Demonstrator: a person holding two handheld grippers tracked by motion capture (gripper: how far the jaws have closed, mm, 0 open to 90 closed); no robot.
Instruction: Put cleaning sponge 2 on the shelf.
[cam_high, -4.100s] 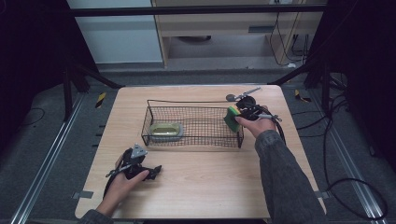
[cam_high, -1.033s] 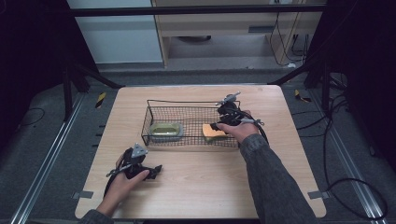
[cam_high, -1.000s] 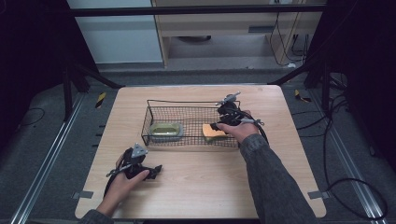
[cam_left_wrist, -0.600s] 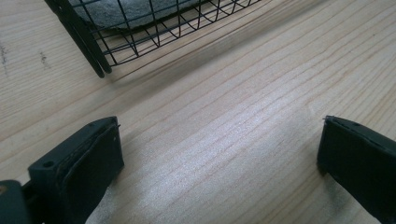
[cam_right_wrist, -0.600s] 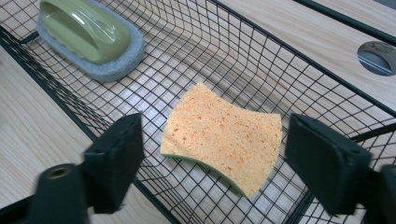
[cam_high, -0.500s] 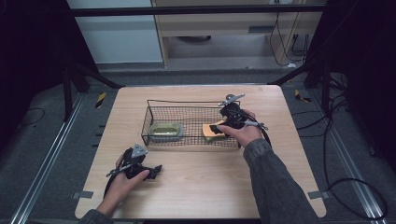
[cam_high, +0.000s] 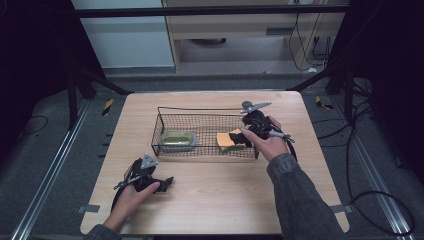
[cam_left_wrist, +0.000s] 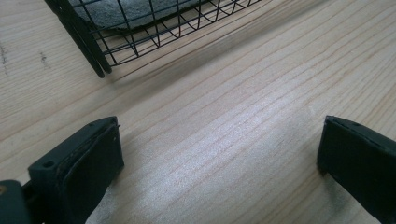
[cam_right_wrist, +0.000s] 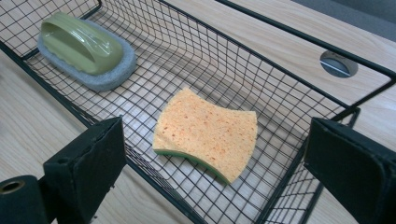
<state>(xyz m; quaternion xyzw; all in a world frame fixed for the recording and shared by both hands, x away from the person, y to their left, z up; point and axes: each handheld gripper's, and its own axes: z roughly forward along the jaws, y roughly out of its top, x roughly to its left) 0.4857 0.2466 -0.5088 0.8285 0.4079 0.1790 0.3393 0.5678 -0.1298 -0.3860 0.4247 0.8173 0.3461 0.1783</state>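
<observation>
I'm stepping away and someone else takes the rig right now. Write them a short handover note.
Right tongs: open, holding nothing, poised above the near side of the wire basket.
Left tongs: open, holding nothing, low over bare table in front of the basket's left end.
Sponge: lies flat, orange side up, in the basket's right half, free of the tongs.
Green-handled scrubber: at the basket's left end.
Done: both cleaning items sit in the basket.
Left: nothing else on the table appears to need loading; probably just draw the right tongs back.
</observation>
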